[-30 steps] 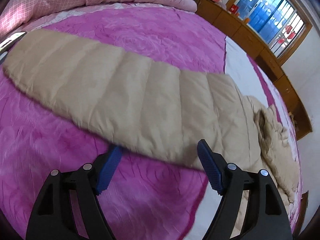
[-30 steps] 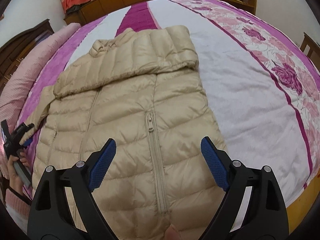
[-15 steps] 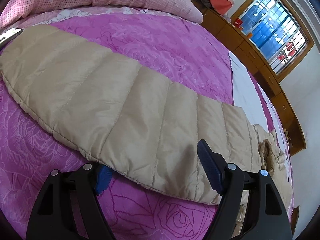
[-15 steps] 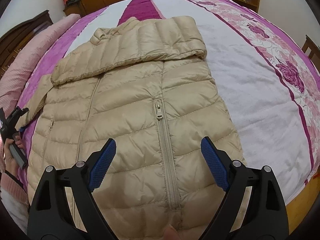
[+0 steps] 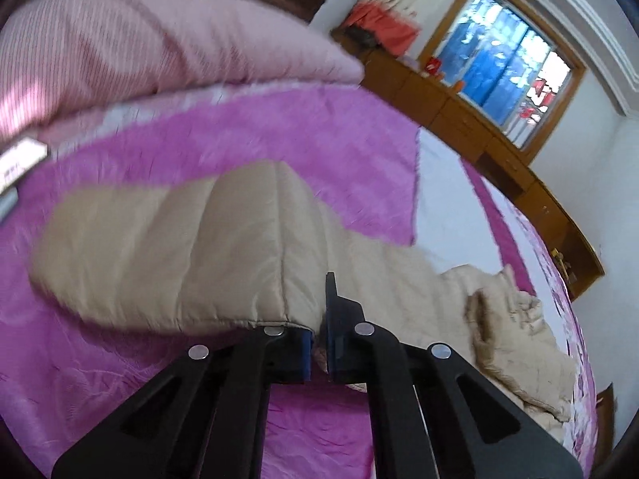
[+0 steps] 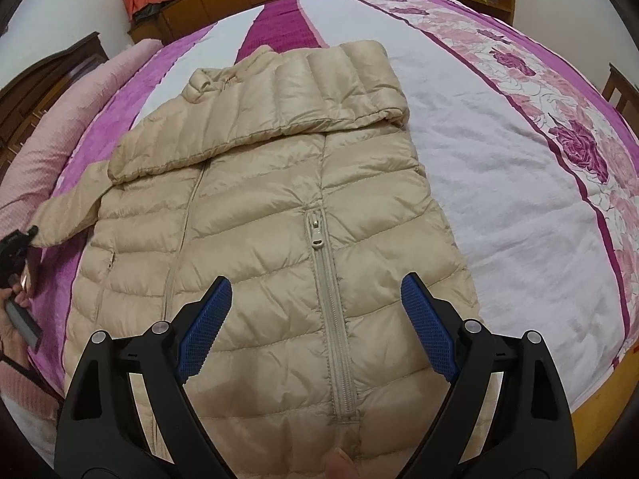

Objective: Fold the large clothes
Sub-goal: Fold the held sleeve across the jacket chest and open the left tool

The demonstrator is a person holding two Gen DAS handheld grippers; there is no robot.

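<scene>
A beige quilted puffer jacket (image 6: 271,215) lies front up on the bed, its far sleeve folded across the chest. Its near sleeve (image 5: 179,251) stretches left over the pink bedspread. My left gripper (image 5: 317,343) is shut on the sleeve's lower edge and lifts it; the sleeve bends up at the grip. In the right wrist view the left gripper (image 6: 16,239) shows at the far left by the sleeve end. My right gripper (image 6: 315,311) is open and empty, hovering over the jacket's lower front above a zipper (image 6: 331,311).
The bed (image 6: 519,183) has a white middle and pink rose borders. A pink pillow (image 5: 151,40) lies at the head. Wooden cabinets (image 5: 499,147) run under a window (image 5: 503,68). A phone-like object (image 5: 20,159) lies at the left edge of the left wrist view.
My left gripper has closed on the sleeve's edge and raised it, the view tilting up. My right gripper has stayed open and drifted slightly over the jacket.
</scene>
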